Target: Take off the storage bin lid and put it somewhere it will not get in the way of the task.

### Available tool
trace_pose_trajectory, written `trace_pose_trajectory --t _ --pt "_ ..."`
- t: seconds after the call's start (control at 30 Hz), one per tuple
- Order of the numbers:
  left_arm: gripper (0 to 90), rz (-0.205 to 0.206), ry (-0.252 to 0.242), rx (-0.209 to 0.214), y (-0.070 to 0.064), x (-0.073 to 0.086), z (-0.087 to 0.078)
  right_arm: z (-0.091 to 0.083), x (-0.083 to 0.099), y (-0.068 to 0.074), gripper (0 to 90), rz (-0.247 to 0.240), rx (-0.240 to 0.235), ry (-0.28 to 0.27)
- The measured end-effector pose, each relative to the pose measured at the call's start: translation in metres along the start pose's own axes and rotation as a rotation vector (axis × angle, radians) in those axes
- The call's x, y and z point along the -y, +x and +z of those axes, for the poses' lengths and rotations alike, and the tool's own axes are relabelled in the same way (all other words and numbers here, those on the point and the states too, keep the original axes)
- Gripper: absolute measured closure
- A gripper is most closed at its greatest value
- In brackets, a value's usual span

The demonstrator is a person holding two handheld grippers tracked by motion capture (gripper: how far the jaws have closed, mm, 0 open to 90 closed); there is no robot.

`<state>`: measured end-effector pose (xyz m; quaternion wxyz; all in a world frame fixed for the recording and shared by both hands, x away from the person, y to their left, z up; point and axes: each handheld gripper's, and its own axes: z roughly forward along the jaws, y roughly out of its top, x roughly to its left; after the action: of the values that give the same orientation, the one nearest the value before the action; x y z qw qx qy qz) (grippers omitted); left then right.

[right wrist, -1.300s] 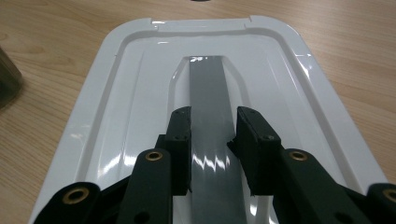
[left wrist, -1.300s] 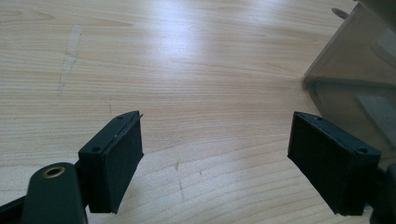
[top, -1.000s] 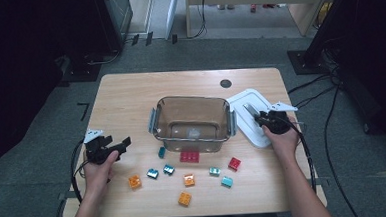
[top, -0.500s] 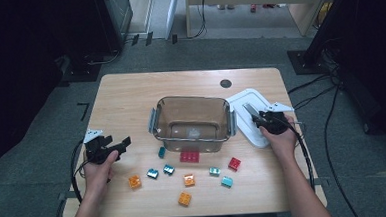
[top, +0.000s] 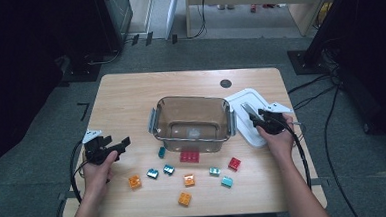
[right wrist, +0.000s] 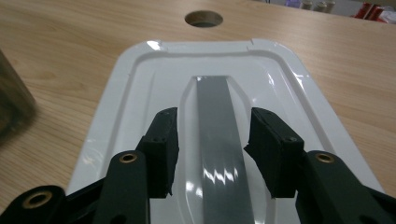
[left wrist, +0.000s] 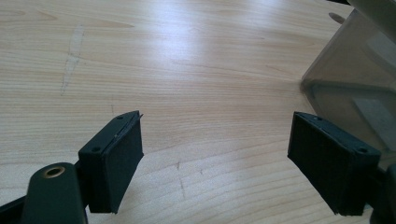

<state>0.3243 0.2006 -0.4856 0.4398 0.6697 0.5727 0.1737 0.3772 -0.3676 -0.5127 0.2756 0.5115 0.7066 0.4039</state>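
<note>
**White lid under the right gripper, not yet gripped**

White plastic sits beneath our right gripper [right wrist: 212, 151]: the lid [top: 251, 116] lies flat on the table [top: 130, 99], just right of the clear box [top: 191, 121]. The jaws stand partly open on either side of the lid's grey handle strip [right wrist: 219, 140], holding nothing. We judge the lid pickup is in hand; next we need to close on that strip. Our left gripper [top: 114, 146] hovers wide open and empty left of the box, near the scattered bricks [top: 184, 180].
</note>
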Motion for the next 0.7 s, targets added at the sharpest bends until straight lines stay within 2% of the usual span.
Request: trace_pose_trajectory --t 0.1,0.13,0.23,0.3,0.43,0.6,0.7 --pt "17.8 0.003 -0.001 0.000 0.000 0.000 0.000 -0.004 -0.002 0.001 53.8 0.003 -0.013 -0.016" --pt "17.8 0.003 0.000 0.002 -0.001 0.000 -0.001 -0.009 -0.005 0.003 51.0 -0.012 -0.018 -0.027" --pt "17.8 0.002 -0.001 0.002 -0.001 0.001 -0.001 -0.018 -0.008 0.007 47.9 -0.010 -0.023 -0.042" --pt "17.8 0.004 -0.001 0.002 -0.001 0.001 -0.001 -0.023 -0.010 0.010 46.6 -0.024 -0.015 -0.032" --pt "17.7 0.007 0.000 0.002 -0.002 0.001 -0.002 -0.034 -0.014 0.013 39.7 -0.011 -0.021 -0.027" --pt "17.8 0.010 -0.002 0.003 -0.002 0.001 -0.005 -0.046 -0.017 0.016 33.4 -0.006 -0.058 -0.024" --pt "17.7 0.016 -0.001 0.001 -0.002 0.004 -0.009 -0.055 -0.015 0.020 33.4 -0.009 -0.072 -0.036"
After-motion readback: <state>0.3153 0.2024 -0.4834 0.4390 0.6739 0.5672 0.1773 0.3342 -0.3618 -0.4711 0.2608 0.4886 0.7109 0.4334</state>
